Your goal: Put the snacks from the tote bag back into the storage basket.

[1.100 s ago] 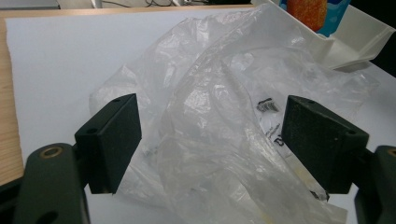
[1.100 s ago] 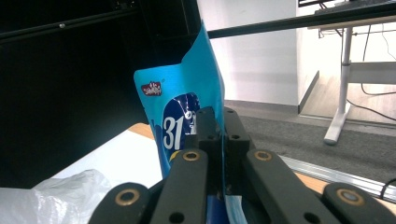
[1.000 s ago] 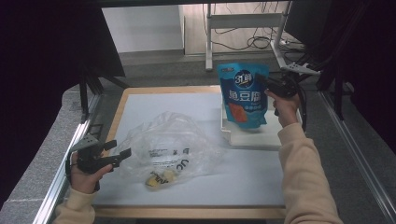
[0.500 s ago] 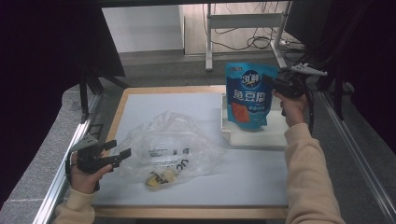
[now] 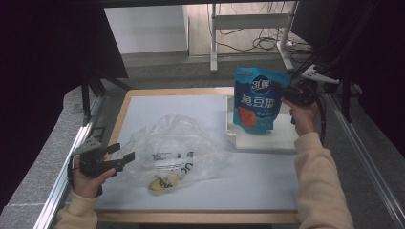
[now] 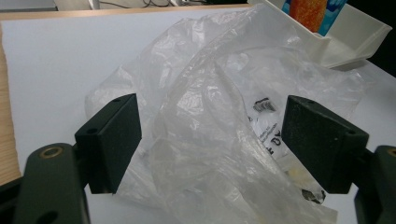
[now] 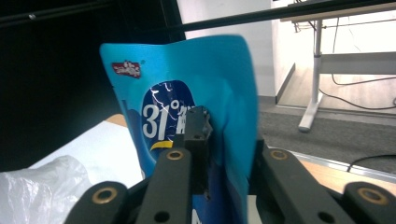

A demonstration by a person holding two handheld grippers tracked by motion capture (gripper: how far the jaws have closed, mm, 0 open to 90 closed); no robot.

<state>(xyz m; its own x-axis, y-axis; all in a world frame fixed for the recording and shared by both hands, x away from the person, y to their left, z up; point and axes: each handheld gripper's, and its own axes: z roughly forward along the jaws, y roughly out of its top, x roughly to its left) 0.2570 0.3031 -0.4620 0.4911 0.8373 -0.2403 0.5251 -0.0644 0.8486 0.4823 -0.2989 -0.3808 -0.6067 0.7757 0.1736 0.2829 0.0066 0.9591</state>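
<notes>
A blue snack pouch (image 5: 257,99) with white lettering and an orange panel stands upright over the white tray (image 5: 267,139) at the right. My right gripper (image 5: 285,91) is shut on the pouch's right edge; the right gripper view has the pouch (image 7: 187,107) pinched between the jaws. A crumpled clear plastic bag (image 5: 174,148) lies mid-table with a small yellow item (image 5: 165,182) inside. My left gripper (image 5: 125,158) is open at the bag's left edge, and in the left gripper view the bag (image 6: 219,121) lies between the spread jaws.
A white mat (image 5: 157,109) covers the wooden table. A metal rail (image 5: 62,176) runs along the left side. Beyond the far edge stand a desk frame (image 5: 248,28) and floor cables. The tray's corner (image 6: 345,37) lies behind the bag.
The right gripper has lifted the blue pouch slightly and shifted it right over the tray. The left gripper and the bag have stayed put.
</notes>
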